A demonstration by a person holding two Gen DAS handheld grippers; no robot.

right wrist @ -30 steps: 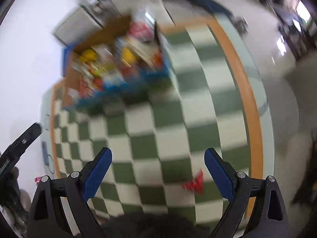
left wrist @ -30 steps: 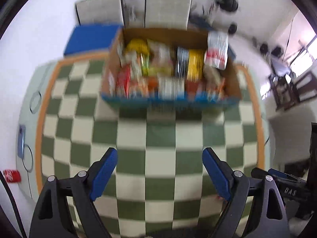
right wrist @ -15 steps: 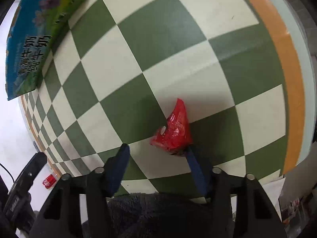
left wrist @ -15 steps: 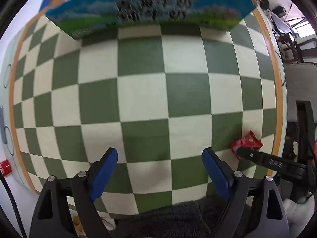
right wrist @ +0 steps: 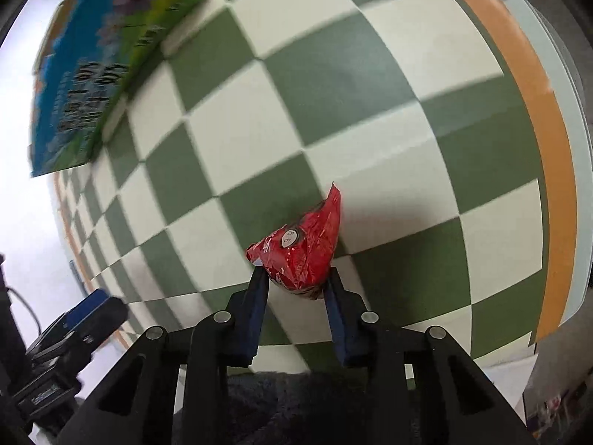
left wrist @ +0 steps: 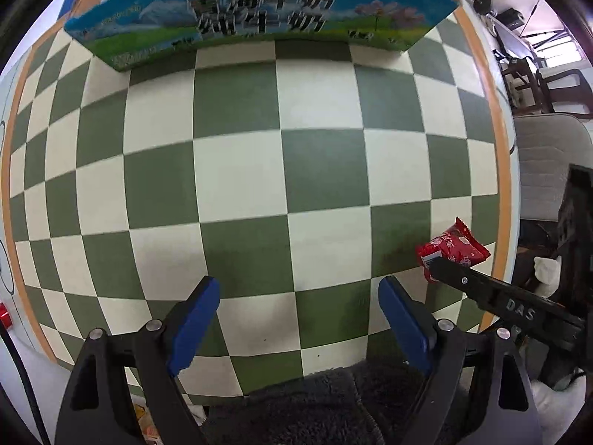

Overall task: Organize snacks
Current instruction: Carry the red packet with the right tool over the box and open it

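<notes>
A small red snack packet [right wrist: 302, 250] is pinched between the blue pads of my right gripper [right wrist: 296, 278], just above the green-and-white checkered table [right wrist: 333, 92]. The same packet [left wrist: 450, 250] shows at the right in the left wrist view, with the right gripper's black finger [left wrist: 481, 289] over its near end. My left gripper [left wrist: 298, 296] is open and empty over the table's near edge, left of the packet. The blue-and-green printed snack box [left wrist: 259, 18] stands at the far side of the table; it also shows at the upper left in the right wrist view [right wrist: 96, 70].
An orange border [right wrist: 537, 111] runs around the table edge. A grey fuzzy surface [left wrist: 315, 408] lies below both grippers. Chairs [left wrist: 548, 85] stand past the table's right side. A small red can [left wrist: 3, 315] sits off the left edge.
My right gripper has closed on the red packet and raised it slightly. Both grippers dropped from a high view of the box to near the table's front.
</notes>
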